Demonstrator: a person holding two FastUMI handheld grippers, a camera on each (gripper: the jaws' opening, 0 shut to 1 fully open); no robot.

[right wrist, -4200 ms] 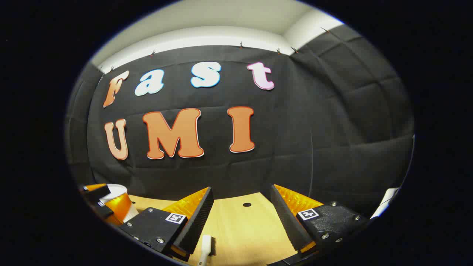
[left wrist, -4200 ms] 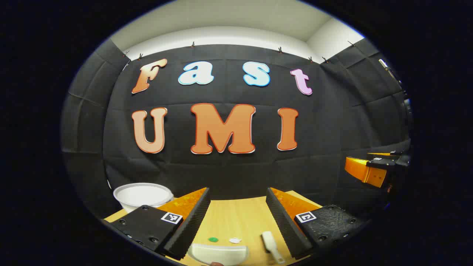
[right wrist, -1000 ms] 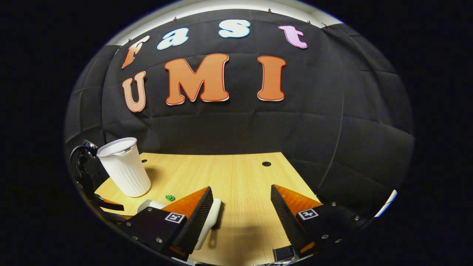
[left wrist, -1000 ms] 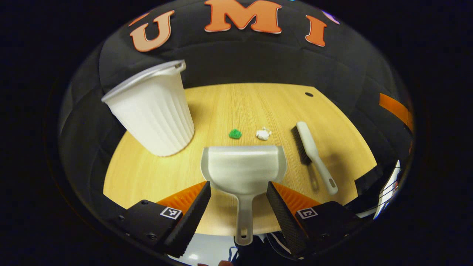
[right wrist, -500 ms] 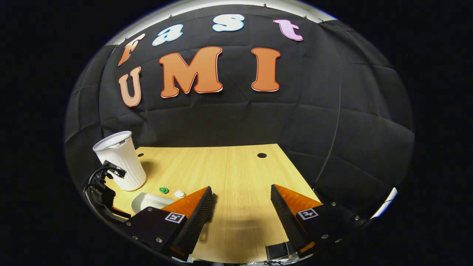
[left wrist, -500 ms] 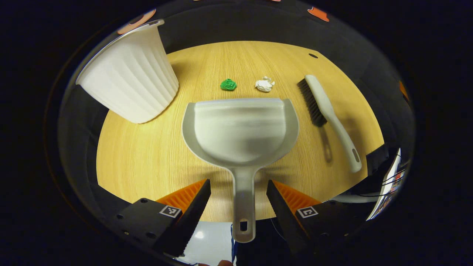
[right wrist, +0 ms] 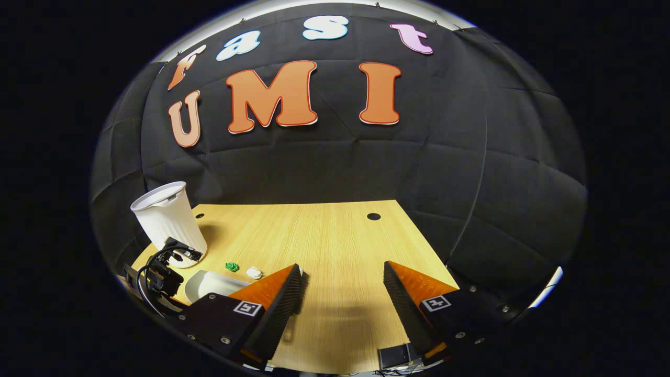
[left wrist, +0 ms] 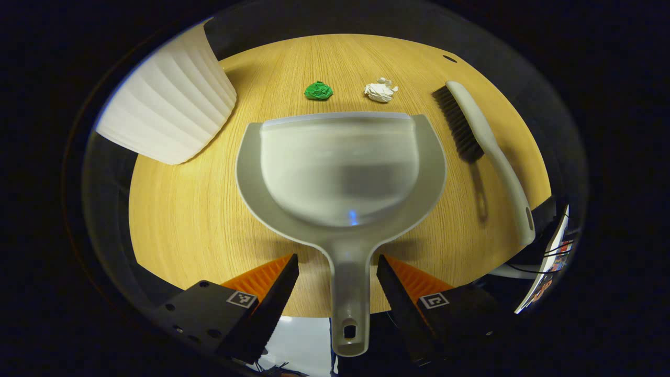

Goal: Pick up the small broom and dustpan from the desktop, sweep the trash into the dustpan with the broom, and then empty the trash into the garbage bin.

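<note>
The left gripper held its fingers apart astride the dustpan handle, seemingly untouched; the broom lay at 2 o'clock. The right gripper fingers stood apart above the counter.

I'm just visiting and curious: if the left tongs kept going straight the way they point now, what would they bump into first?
Probably the dustpan: its handle lies right between the open left tongs, pointing back at them. Depth is hard to judge, but nothing else sits in that line.
</note>
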